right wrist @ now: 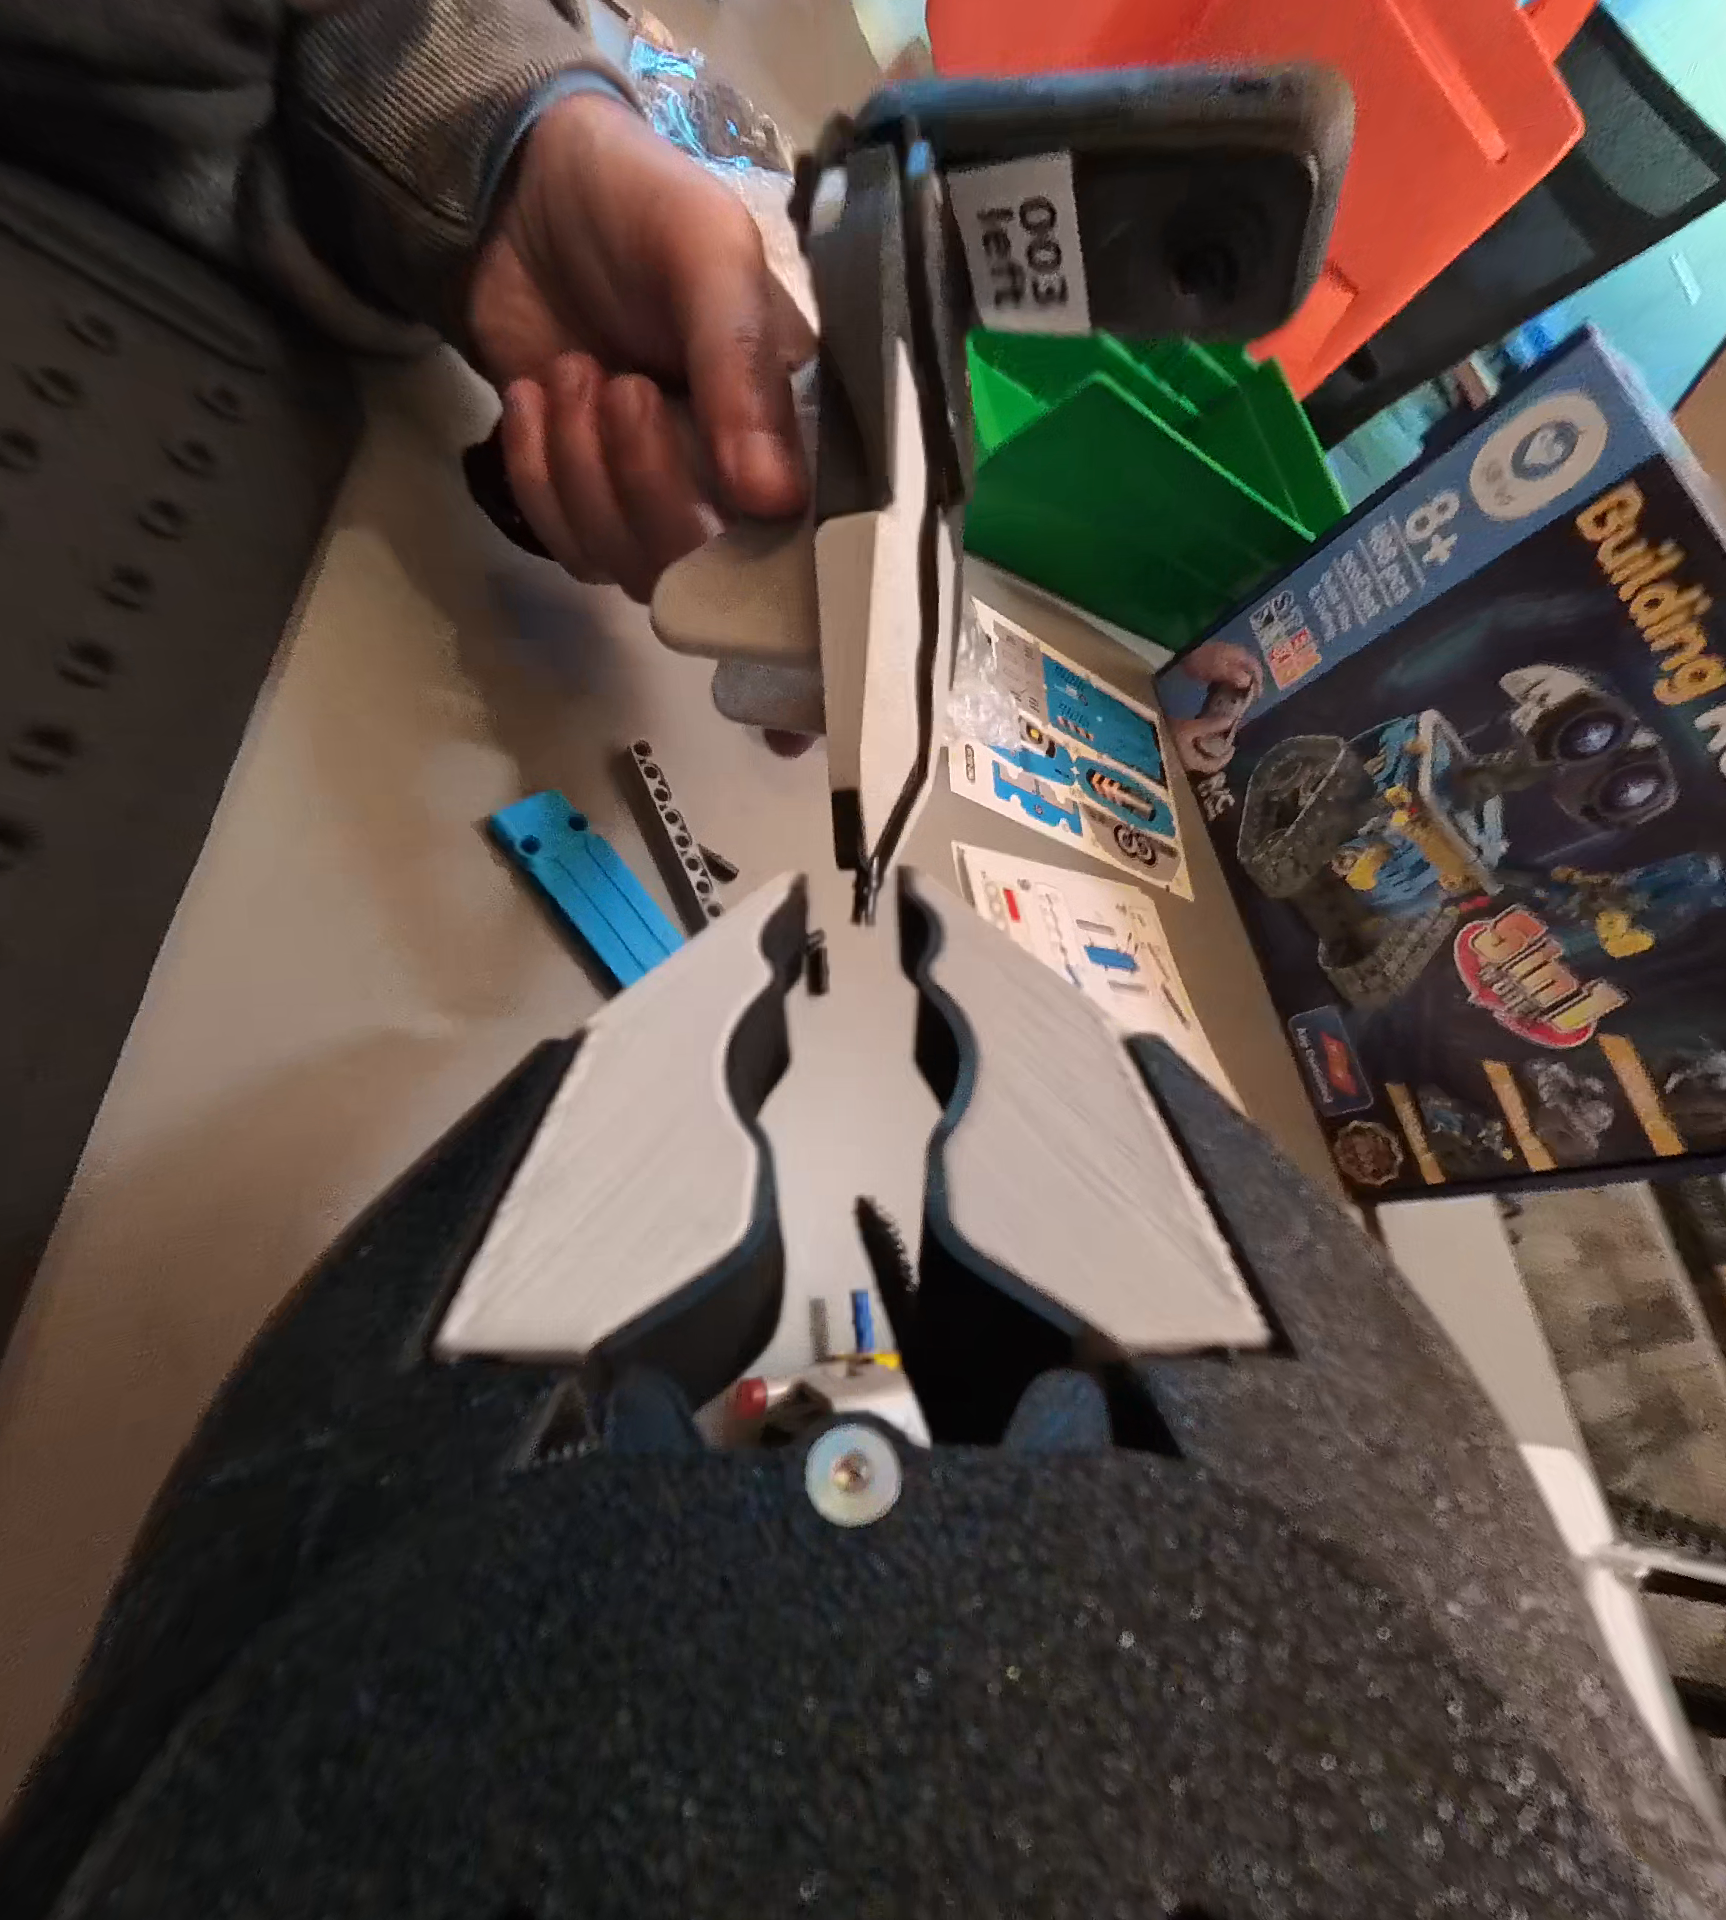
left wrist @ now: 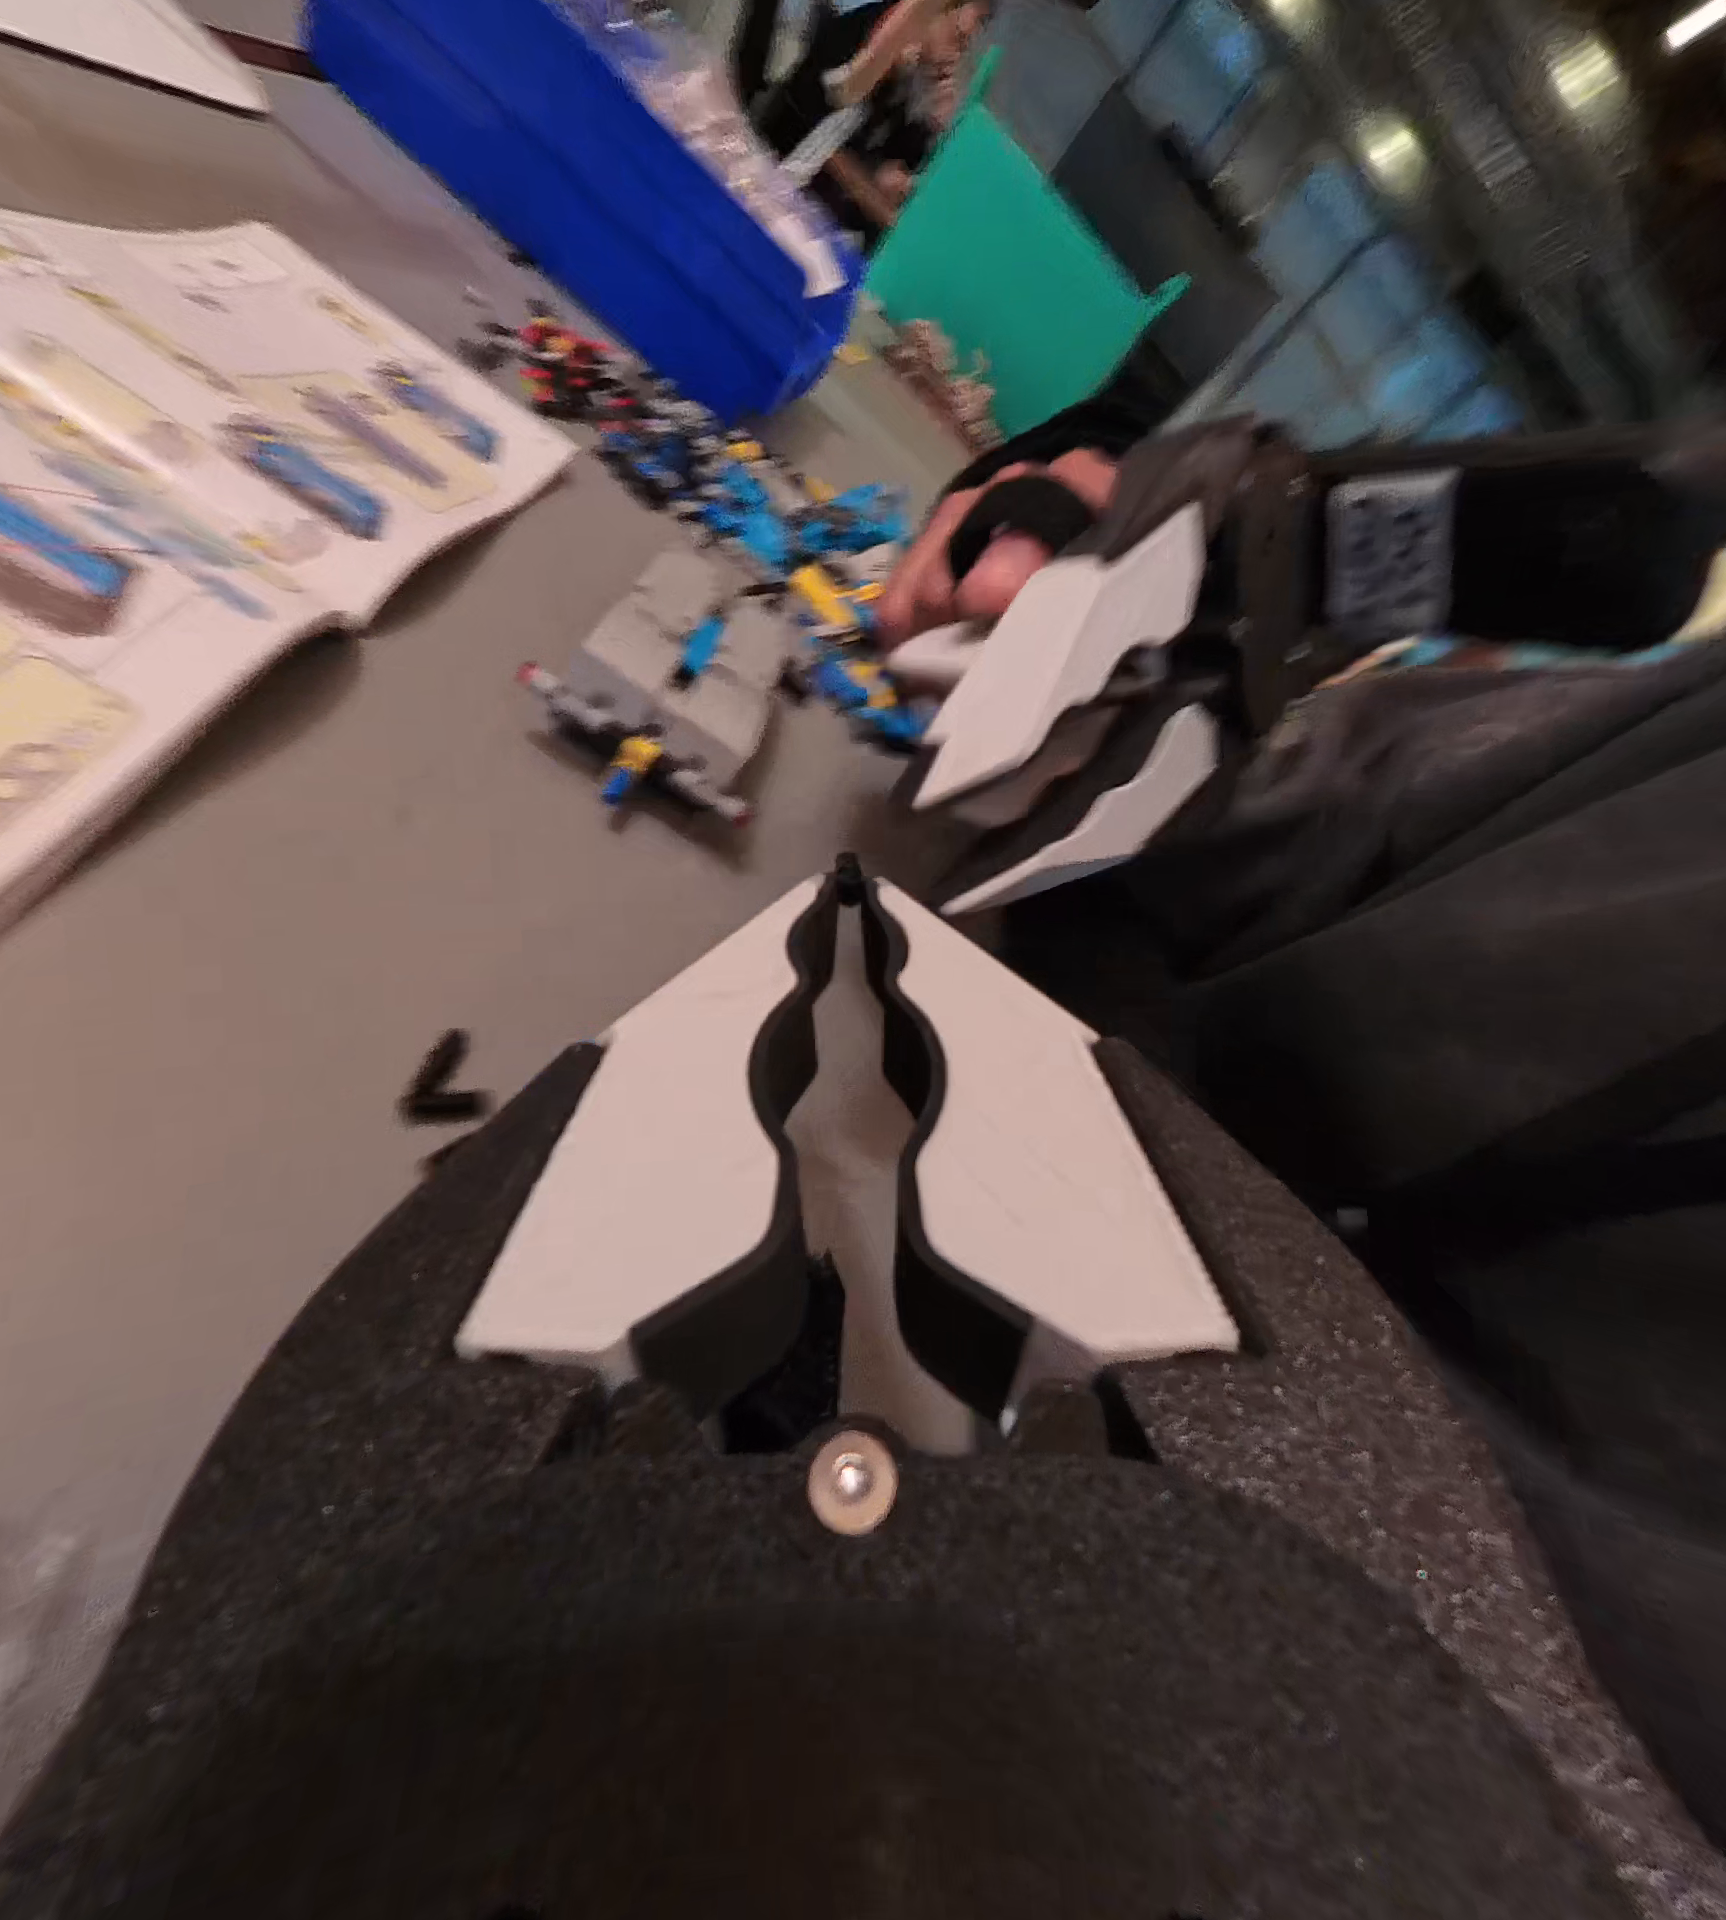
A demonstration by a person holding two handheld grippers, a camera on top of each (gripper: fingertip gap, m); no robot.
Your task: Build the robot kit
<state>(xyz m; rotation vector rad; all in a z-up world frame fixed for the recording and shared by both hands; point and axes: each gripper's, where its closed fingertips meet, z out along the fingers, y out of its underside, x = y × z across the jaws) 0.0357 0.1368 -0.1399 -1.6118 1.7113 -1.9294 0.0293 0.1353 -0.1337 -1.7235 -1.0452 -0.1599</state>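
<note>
the left gripper point(left wrist: 846, 883) is clenched at its tips on a small black pin point(left wrist: 847, 871), which pokes out just past the white fingers point(left wrist: 693, 1143). in the right wrist view the same gripper point(right wrist: 864, 914) comes in from above, held by a bare hand point(right wrist: 630, 353), its tips pinched on the dark piece. the right gripper point(right wrist: 848, 904) is released, with a narrow gap between its tips, and the left gripper's tip sits just in front of that gap; a small dark bit clings to the inner edge of its left finger point(right wrist: 651, 1122).

on the tan table point(left wrist: 215, 1091), near the right gripper lie a blue flat piece point(right wrist: 584, 894) and a black holed beam point(right wrist: 677, 831), side by side. farther out are sticker sheets point(right wrist: 1067, 769), a dark kit box point(right wrist: 1524, 831), green bins point(right wrist: 1129, 488) and an orange bin point(right wrist: 1358, 114). the left wrist view shows a black angled part point(left wrist: 438, 1081), a grey brick assembly point(left wrist: 672, 686), loose blue bricks point(left wrist: 797, 530), an open instruction booklet point(left wrist: 163, 499) and a blue bin point(left wrist: 589, 187).
</note>
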